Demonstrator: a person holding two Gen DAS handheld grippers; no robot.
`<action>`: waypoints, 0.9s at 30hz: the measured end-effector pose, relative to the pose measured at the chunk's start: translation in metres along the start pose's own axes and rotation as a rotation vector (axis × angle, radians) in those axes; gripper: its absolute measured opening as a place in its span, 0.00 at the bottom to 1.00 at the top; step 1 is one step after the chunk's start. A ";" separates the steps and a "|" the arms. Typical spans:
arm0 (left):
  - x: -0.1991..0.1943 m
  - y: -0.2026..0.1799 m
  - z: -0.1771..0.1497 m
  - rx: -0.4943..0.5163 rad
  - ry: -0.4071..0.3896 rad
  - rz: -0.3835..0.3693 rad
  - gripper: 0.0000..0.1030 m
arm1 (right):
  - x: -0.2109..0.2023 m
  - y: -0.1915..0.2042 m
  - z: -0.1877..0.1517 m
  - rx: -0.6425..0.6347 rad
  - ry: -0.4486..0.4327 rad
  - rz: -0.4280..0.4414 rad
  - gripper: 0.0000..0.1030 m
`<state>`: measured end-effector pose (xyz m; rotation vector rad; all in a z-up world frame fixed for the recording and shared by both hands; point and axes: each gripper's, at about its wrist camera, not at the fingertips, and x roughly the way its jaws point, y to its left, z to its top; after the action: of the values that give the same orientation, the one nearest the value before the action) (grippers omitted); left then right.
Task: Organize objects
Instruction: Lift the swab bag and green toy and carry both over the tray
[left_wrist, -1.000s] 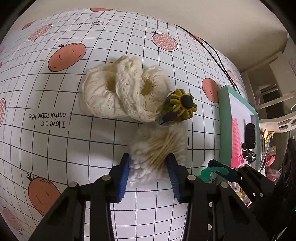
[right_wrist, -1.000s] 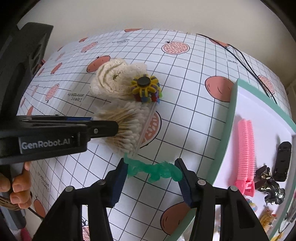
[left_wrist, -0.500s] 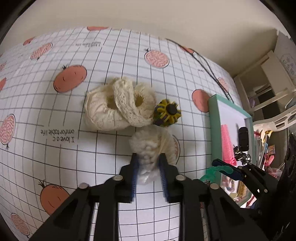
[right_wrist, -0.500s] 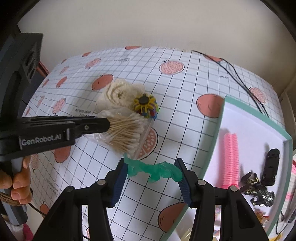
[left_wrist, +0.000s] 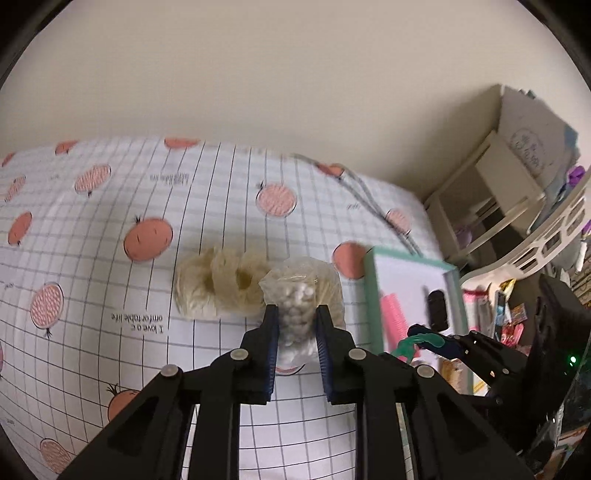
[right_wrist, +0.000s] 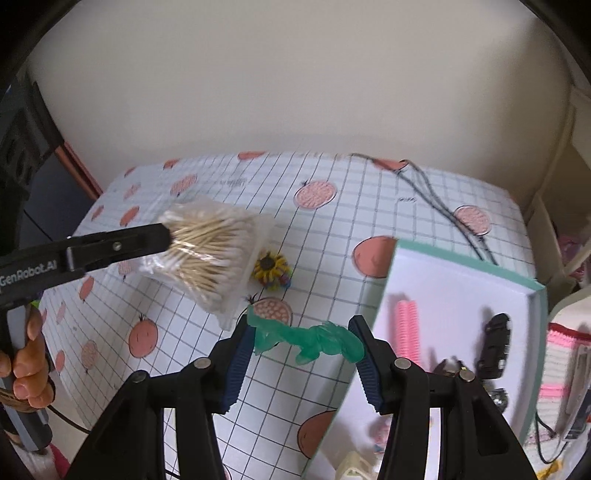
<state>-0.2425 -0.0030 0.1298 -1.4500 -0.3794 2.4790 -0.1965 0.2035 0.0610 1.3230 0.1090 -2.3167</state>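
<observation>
Blue-padded fingers on my left gripper (left_wrist: 294, 347) are clamped on a clear bag of cotton swabs (left_wrist: 297, 306), having just closed on it, and the bag hangs between them clear of the bench (left_wrist: 92, 295). From the left wrist I see only the white cotton tips end-on through the plastic. The right wrist view shows the same bag (right_wrist: 214, 251) side-on: pale wooden sticks in a bundle, white tips at both ends, the left gripper's black fingers pinching one end, and a hand (right_wrist: 27, 365) on the handle.

My right gripper (right_wrist: 301, 354) is clamped on a translucent green hair clip (right_wrist: 310, 341), which spans from one pad to the other, above the checked cloth.

Further off, only the right view shows a yellow flower-shaped toy (right_wrist: 271, 267) on the bench; in the left view the bag hides it. A cream knitted piece (left_wrist: 214, 284) shows only from the left. The teal-rimmed tray (right_wrist: 537, 295) to the right holds a pink comb (right_wrist: 406, 332) and a black clip (right_wrist: 495, 343).
</observation>
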 end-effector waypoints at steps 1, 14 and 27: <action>-0.003 -0.002 0.001 0.000 -0.012 -0.004 0.20 | -0.004 -0.003 0.001 0.006 -0.007 -0.002 0.53; -0.028 -0.053 0.005 0.031 -0.088 -0.091 0.20 | -0.044 -0.048 -0.009 0.092 -0.071 -0.063 0.53; 0.007 -0.112 -0.005 0.077 -0.039 -0.151 0.20 | -0.072 -0.114 -0.017 0.204 -0.112 -0.135 0.53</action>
<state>-0.2331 0.1045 0.1603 -1.2953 -0.3823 2.3774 -0.2016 0.3357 0.0939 1.3134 -0.0785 -2.5673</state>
